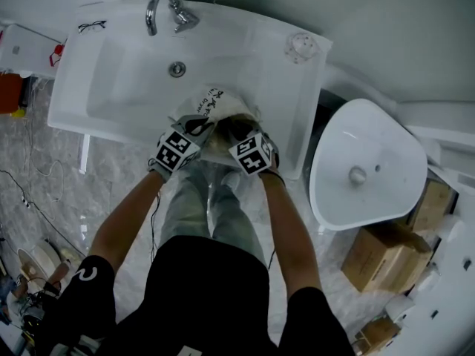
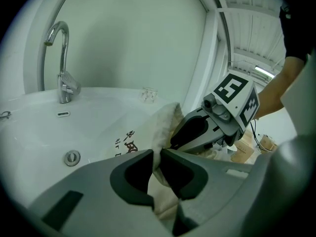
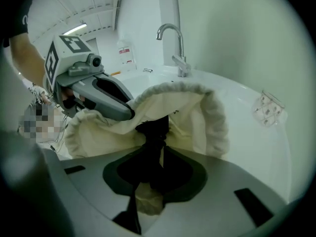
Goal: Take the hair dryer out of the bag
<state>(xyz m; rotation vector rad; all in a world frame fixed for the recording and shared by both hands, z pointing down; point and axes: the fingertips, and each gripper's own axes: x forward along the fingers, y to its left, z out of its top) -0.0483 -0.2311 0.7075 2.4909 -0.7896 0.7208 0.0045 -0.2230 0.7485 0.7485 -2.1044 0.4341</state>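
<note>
A cream drawstring bag (image 1: 223, 108) with dark print lies at the front of the white sink (image 1: 119, 87). My left gripper (image 2: 159, 154) is shut on the bag's gathered rim (image 2: 165, 127) and holds the mouth up; in the head view it (image 1: 202, 128) is at the bag's left. My right gripper (image 3: 152, 149) is at the open mouth (image 3: 197, 117), its jaws closed against a black part of the hair dryer (image 3: 154, 132) that sticks up out of the bag. The rest of the dryer is hidden inside. In the head view the right gripper (image 1: 239, 133) is at the bag's right.
The tap (image 1: 159, 10) and drain (image 1: 177, 69) lie beyond the bag. Glasses (image 1: 92, 27) rest on the sink's left rim, a clear dish (image 1: 302, 47) on its right. A loose white basin (image 1: 364, 165) and cardboard boxes (image 1: 386, 254) stand on the floor at right.
</note>
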